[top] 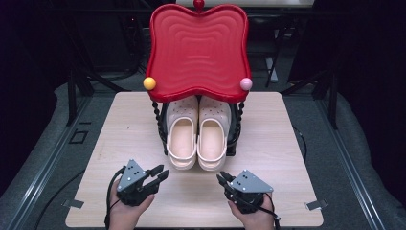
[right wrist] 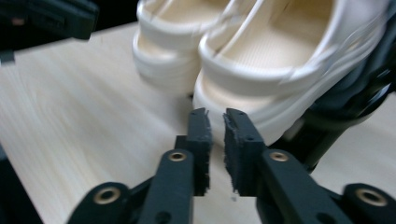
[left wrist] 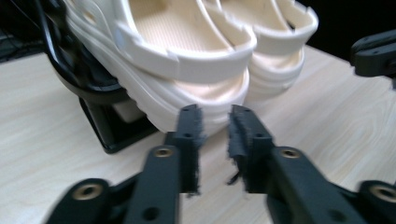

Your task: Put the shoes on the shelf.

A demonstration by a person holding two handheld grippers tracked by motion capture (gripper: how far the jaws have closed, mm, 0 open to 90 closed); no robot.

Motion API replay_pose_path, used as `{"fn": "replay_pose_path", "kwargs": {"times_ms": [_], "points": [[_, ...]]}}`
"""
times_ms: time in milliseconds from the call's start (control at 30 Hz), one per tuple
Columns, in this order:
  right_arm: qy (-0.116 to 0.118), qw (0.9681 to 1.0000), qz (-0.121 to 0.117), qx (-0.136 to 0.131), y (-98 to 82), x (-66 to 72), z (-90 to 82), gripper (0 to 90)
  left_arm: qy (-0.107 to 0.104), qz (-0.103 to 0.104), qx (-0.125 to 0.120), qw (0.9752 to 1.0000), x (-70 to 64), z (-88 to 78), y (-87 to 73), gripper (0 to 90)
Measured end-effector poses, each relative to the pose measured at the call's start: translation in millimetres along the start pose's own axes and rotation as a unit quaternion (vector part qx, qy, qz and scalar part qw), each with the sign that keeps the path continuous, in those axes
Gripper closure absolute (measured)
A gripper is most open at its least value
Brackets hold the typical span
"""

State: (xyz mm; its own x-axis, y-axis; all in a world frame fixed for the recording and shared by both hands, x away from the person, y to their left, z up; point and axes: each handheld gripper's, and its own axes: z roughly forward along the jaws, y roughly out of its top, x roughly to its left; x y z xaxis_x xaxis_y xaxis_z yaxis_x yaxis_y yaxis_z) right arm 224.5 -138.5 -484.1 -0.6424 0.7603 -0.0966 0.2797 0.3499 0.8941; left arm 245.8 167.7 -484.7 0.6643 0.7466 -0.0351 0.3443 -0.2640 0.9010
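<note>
A pair of cream-coloured foam clogs [top: 197, 135] sits side by side on the lower tier of a black rack [top: 233, 136], under its glossy red wavy-edged plastic tray top [top: 198, 50], at the back half of a pale wooden table [top: 119, 139]. Their heels jut out over the rack's front edge toward the person.

The left gripper [top: 162, 174] and the right gripper [top: 223, 180] rest low over the table, just in front of the heels, each angled inward toward the shoes. In the left gripper view, the left gripper's [left wrist: 214, 122] jaws stand nearly together with a narrow gap and nothing between them; the right gripper's [right wrist: 215, 125] jaws are likewise almost pressed together and empty. Neither touches a clog.

The step in hand looks like the approach, before any grasp. The next move probably calls for spreading each pair of jaws again, moving forward to straddle a heel strap or rim, and then pinching it, so the shoes can be drawn out from under the tray without catching the rack.
</note>
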Motion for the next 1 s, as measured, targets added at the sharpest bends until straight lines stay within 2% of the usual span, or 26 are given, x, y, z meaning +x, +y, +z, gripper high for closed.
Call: {"fn": "replay_pose_path", "kwargs": {"times_ms": [133, 233, 300, 433, 467, 500, 600, 667, 767, 867, 1000], "points": [[0.011, 0.9995, 0.006, 0.030, -8.4, 1.2, 13.9, 89.8, -0.001, 0.000, 0.017, 0.9999, -2.1, 13.1, -7.5, 82.7], [0.011, 0.9994, 0.009, 0.031, -10.3, -0.4, 20.9, 89.9, -0.003, -0.002, 0.029, 0.9996, -3.5, 21.8, -10.7, 86.2], [0.014, 0.9988, 0.011, 0.046, -10.7, -3.1, 23.0, 90.0, -0.004, -0.002, 0.036, 0.9993, -3.6, 26.8, -11.9, 87.4], [0.015, 0.9986, 0.020, 0.047, -13.6, -6.3, 31.6, 90.0, 0.001, -0.001, 0.045, 0.9990, -4.9, 36.3, -13.3, 88.3], [0.016, 0.9982, 0.019, 0.055, -13.0, -6.9, 32.0, 90.0, 0.002, -0.001, 0.047, 0.9989, -5.2, 37.4, -13.4, 88.5], [0.013, 0.9987, 0.021, 0.045, -13.4, -6.9, 35.0, 90.0, 0.002, -0.001, 0.047, 0.9989, -5.2, 37.4, -13.4, 88.6], [0.017, 0.9983, 0.022, 0.050, -12.2, -8.2, 40.3, 90.0, 0.008, -0.007, 0.047, 0.9988, -4.9, 41.1, -13.7, 88.7], [0.014, 0.9978, 0.022, 0.061, -11.9, -8.2, 42.9, 90.0, 0.009, -0.009, 0.046, 0.9989, -4.3, 41.7, -13.1, 89.1], [0.001, 0.9979, 0.016, 0.063, -12.0, -9.8, 43.7, 90.0, 0.010, -0.010, 0.046, 0.9989, -4.1, 41.7, -13.2, 89.9], [-0.006, 0.9986, 0.017, 0.050, -12.1, -12.0, 43.8, 90.0, 0.017, -0.010, 0.044, 0.9988, -3.4, 39.9, -12.1, 90.0], [-0.022, 0.9983, 0.019, 0.050, -9.2, -14.3, 39.6, 90.0, 0.024, -0.015, 0.042, 0.9987, -0.4, 38.7, -8.1, 90.0]]}}
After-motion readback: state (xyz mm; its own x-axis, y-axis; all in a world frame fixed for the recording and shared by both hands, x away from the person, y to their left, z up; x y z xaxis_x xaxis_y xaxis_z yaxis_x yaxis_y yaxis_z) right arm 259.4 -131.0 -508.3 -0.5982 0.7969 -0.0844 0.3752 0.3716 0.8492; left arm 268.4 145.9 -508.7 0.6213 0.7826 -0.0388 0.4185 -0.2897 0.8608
